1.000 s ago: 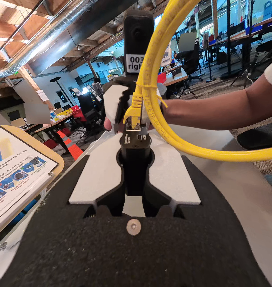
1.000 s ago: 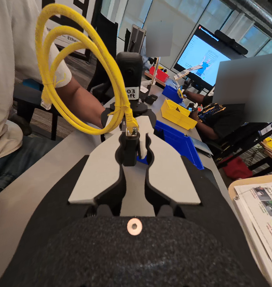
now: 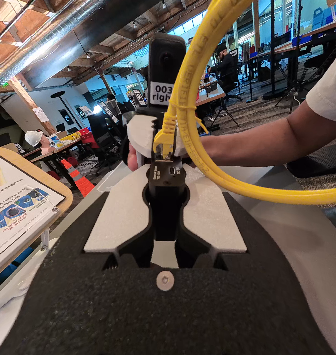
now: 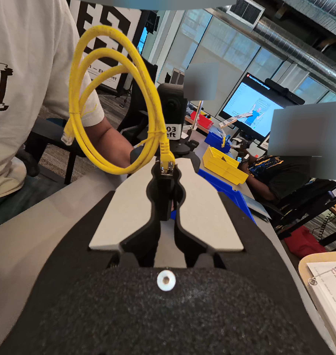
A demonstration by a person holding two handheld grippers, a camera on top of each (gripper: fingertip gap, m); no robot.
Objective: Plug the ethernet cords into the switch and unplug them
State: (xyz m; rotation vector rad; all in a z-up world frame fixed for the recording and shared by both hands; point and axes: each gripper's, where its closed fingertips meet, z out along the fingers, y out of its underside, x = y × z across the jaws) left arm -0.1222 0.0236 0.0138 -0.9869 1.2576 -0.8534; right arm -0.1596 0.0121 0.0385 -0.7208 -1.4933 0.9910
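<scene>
Left gripper (image 3: 166, 184) clamping a black ethernet switch (image 3: 165, 175) bearing small white lettering, right gripper (image 4: 168, 169) pinching the yellow cord's plug (image 4: 166, 164) at its port, white number stickers on both cameras

Both grippers: pale grey fingers (image 3: 124, 207) w/ black inner edges on a black grainy body (image 3: 163, 317), silver hex screw (image 3: 164, 280) at centre. Black camera (image 3: 166, 63) w/ white sticker on top. Person wears white short-sleeve tee (image 4: 28, 67) w/ black print.
</scene>
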